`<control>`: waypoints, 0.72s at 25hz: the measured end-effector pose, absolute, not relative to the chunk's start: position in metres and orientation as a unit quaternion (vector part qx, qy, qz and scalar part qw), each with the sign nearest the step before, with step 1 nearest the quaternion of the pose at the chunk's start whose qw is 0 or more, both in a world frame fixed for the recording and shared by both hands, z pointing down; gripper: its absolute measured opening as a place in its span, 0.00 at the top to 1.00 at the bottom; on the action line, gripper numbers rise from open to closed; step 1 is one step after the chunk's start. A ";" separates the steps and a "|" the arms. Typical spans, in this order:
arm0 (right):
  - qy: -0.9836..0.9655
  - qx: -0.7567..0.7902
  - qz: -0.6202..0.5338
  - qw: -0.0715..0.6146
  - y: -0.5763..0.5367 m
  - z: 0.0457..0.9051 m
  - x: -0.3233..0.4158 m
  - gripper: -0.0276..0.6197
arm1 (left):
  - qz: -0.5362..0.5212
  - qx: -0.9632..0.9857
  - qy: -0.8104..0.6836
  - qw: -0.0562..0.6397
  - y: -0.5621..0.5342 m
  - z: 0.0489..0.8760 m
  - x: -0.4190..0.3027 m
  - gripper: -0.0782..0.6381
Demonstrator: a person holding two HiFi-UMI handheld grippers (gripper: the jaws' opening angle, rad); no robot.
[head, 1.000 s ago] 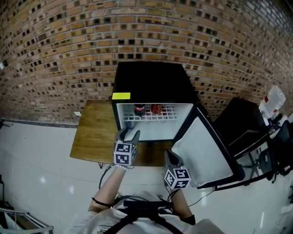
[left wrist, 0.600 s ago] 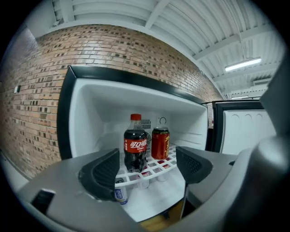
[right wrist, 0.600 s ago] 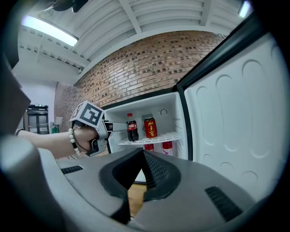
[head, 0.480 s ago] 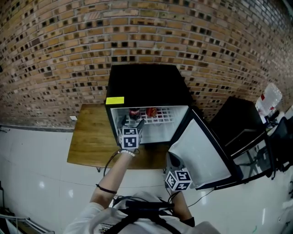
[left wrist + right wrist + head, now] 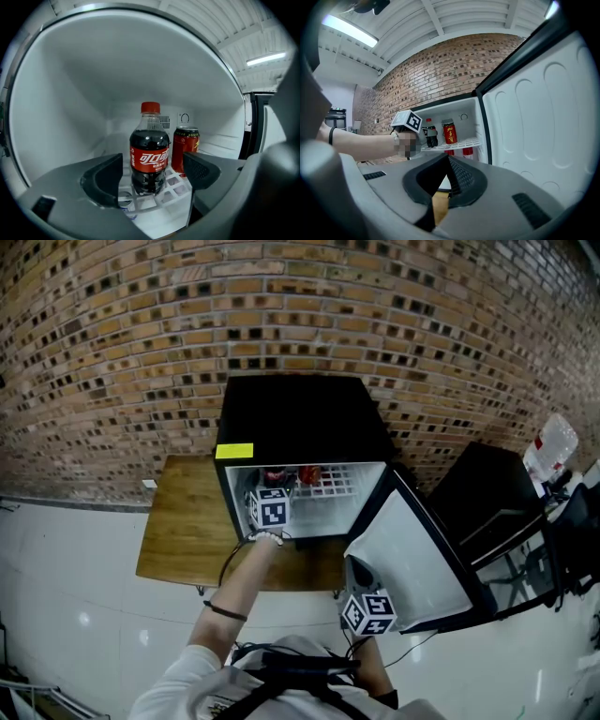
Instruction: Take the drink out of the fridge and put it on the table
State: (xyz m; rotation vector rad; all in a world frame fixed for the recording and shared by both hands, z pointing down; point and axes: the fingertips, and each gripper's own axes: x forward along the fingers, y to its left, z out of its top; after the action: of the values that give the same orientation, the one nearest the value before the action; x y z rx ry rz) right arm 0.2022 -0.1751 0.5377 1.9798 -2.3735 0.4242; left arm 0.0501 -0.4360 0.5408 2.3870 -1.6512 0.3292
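The black fridge [image 5: 300, 423] stands open on the wooden table [image 5: 183, 521]. The left gripper [image 5: 152, 171] reaches inside, jaws wide, touching nothing. Just past them the cola bottle [image 5: 149, 150] stands upright on the shelf, cap up. The right gripper [image 5: 446, 180] is closed and empty.

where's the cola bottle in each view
Head view: cola bottle on the fridge shelf, left of the red can.
Left gripper view: centre, framed by the left gripper's open jaws, untouched.
Right gripper view: left of centre, on that shelf, partly hidden.
Shared landmark: the red can, at the bottle's right in every view.
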 end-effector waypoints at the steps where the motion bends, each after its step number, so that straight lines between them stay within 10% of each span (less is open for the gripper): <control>1: -0.761 0.635 0.136 0.011 -0.175 0.538 0.203 0.94 | 0.113 0.812 -0.563 0.109 -0.439 0.540 0.051 0.33; 18: -0.751 0.646 0.136 0.006 -0.172 0.536 0.217 0.94 | 0.142 0.806 -0.567 0.091 -0.460 0.543 0.052 0.46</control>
State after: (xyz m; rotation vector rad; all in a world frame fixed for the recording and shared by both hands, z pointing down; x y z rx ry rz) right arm 0.2166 -0.1716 0.5360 2.0219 -2.3503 0.4246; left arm 0.0524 -0.4604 0.5429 2.3964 -1.6850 0.4219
